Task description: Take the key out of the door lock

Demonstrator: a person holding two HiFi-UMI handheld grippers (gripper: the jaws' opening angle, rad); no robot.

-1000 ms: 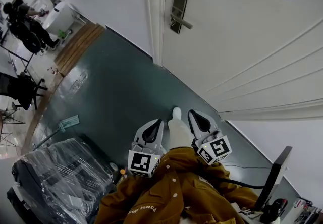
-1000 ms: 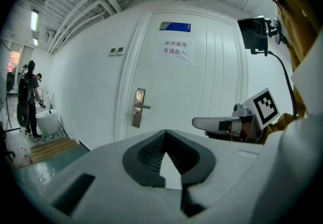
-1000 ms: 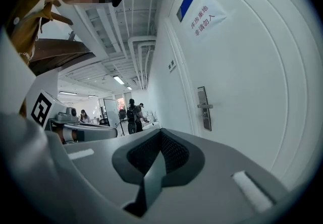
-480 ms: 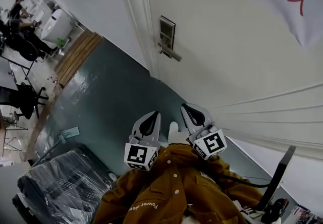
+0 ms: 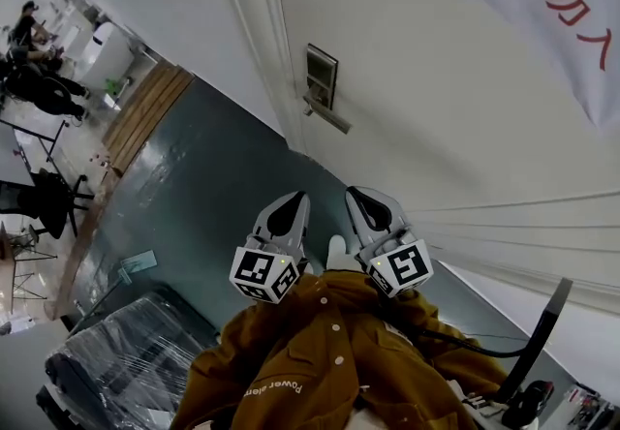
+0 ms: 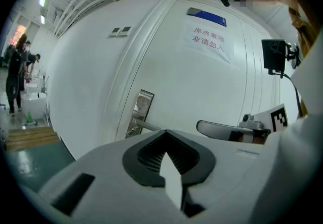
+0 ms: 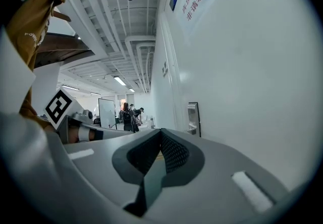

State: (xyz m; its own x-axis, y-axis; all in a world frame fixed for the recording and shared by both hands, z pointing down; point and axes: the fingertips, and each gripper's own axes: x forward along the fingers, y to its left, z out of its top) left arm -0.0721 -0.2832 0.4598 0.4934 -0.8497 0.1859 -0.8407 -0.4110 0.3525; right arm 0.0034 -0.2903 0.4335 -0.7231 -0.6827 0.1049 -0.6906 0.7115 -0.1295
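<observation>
**Mia:** Where is the door lock?

**Ben:** The lock plate [image 5: 322,76] is on the white door [image 5: 436,128], a bit above the middle of the head view. Its handle [image 5: 327,115] sticks out just under it.

**Mia:** Can you see the key?

**Ben:** No. It is too small to make out in any view.

**Mia:** Where are the tools?

**Ben:** The left tool [image 5: 299,198] and the right tool [image 5: 355,194] sit side by side in the lower middle. Both point up the frame at the door. They are well apart from the lock.

**Mia:** Are they open?

**Ben:** No. In each tool's own view the two jaws are together at the tips, with nothing between them.

**Mia:** Is anything holding stuff inside it?

**Ben:** At the lower left there is a dark bundle [image 5: 126,370] wrapped in clear plastic. It sits on the green floor [image 5: 194,186]. I can't tell what is inside.

**Mia:** What else?

**Ben:** A white sign [image 5: 542,2] with red letters hangs on the door at the upper right. A brown jacket [image 5: 320,370] fills the bottom middle. Some people [image 5: 44,89] stand far off at the upper left.
</observation>
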